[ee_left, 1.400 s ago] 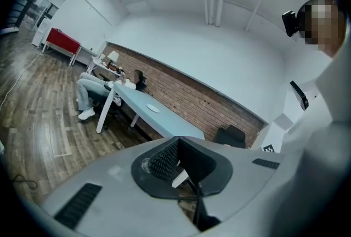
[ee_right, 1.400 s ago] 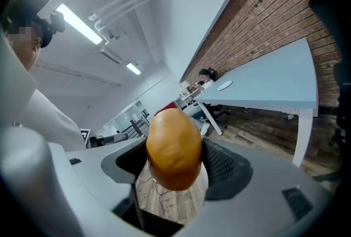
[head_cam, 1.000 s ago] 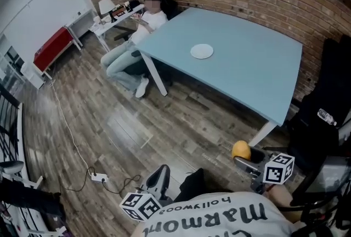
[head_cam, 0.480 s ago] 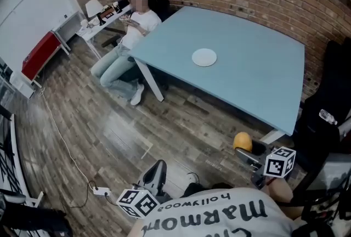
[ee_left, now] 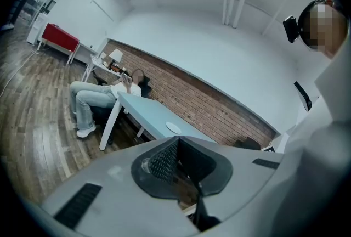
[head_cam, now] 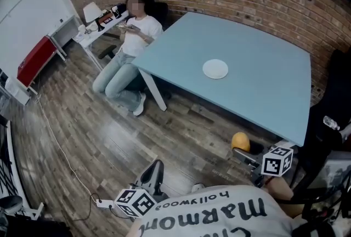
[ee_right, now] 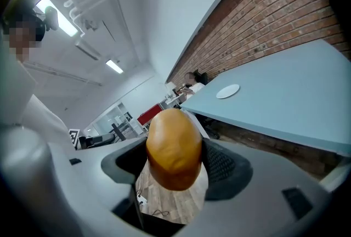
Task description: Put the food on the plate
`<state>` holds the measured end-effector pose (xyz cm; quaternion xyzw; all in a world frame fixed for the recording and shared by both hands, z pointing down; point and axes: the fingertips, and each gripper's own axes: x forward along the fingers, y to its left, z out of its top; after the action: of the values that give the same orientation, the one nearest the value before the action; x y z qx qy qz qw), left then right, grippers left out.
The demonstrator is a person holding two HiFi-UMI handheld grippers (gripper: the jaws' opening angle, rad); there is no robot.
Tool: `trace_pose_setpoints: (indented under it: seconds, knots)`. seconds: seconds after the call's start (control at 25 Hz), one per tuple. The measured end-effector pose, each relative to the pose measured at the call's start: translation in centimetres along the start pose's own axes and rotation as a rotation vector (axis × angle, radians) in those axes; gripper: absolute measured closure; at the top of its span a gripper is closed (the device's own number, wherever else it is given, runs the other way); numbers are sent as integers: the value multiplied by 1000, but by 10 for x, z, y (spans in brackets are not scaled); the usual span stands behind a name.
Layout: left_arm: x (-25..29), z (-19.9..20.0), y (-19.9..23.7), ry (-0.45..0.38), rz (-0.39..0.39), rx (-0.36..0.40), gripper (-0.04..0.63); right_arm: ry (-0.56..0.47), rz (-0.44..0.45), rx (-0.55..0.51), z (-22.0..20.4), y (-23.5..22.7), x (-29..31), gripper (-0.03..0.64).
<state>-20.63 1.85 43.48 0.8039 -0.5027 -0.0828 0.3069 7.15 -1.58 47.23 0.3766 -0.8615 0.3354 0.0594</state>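
A golden-brown bread roll (ee_right: 174, 148) sits clamped between the jaws of my right gripper (ee_right: 174, 160). In the head view the roll (head_cam: 240, 140) and the right gripper (head_cam: 243, 149) hang over the wooden floor, short of the near corner of the light blue table (head_cam: 263, 93). A small white plate (head_cam: 215, 69) lies bare near the table's middle; it also shows as the plate (ee_right: 227, 91) and the plate (ee_left: 173, 127). My left gripper (head_cam: 155, 171) is low at my left, shut with nothing in it, jaws (ee_left: 176, 162) pointing toward the table.
A person (head_cam: 130, 38) sits at the table's far left corner. A white desk with a lamp (head_cam: 92, 12) and a red bench (head_cam: 34, 61) stand along the left wall. A power strip and cable (head_cam: 103, 203) lie on the floor. Dark equipment (head_cam: 329, 120) stands at right.
The table and plate have shifted right and closer in the head view as I move toward them. Both grippers keep their pose; the roll stays held.
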Motion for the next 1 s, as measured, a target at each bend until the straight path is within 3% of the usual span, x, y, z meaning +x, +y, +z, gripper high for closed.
trace_pose_setpoints:
  seconds: [0.48,1.0]
  knots:
    - [32,50,78,-37,32,-1,589,-23,-38,2,32,-13,70,302]
    - [117,74,86,-7,37,-14,589,-21,-79,35,87,-83,103,302]
